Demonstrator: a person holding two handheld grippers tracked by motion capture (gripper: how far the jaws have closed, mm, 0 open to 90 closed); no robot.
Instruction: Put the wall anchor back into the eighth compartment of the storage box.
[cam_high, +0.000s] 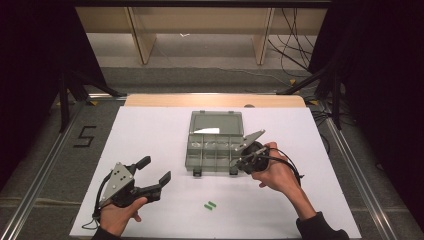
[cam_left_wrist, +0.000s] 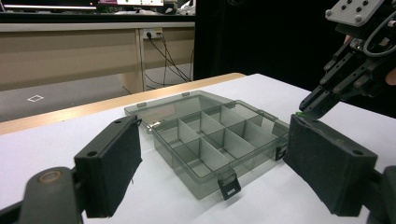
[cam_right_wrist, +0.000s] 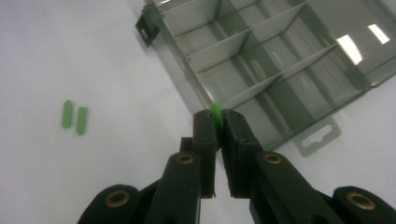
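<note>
From the high view, we see the box (cam_high: 216, 145) open on the white sheet (cam_high: 150, 130), lid flat behind the tray. Our right gripper (cam_high: 236, 161) sits at the box's front right corner, tilted down toward it, the right hand (cam_high: 274, 172) wrapped round its body; what its tips carry is too small to make out here. Our left gripper (cam_high: 156, 171) rests well to the front left of the box, held low by the left hand (cam_high: 120, 215), jaws spread wide and bare. Two green pegs (cam_high: 210, 205) lie side by side in front of the box, apart from both grippers.

From the left gripper view, we look level across the sheet at the box (cam_left_wrist: 210, 140) between our two wide pads (cam_left_wrist: 109, 163). The right gripper (cam_left_wrist: 310, 106) hangs over the box's right edge, nose down, with a speck of green at its tips, partly cut off by our own right pad. The pegs on the sheet lie outside this frame.

From the right gripper view, our jaws are clamped on a green peg (cam_right_wrist: 215, 114), of which just the top end pokes out between the pads (cam_right_wrist: 205, 135). It sits over the box's (cam_right_wrist: 261, 70) near wall, above the corner compartment. The two pegs (cam_right_wrist: 74, 115) lie off to the left of the box. All the compartments we can see look empty, though glare on the lid hides part of it.
</note>
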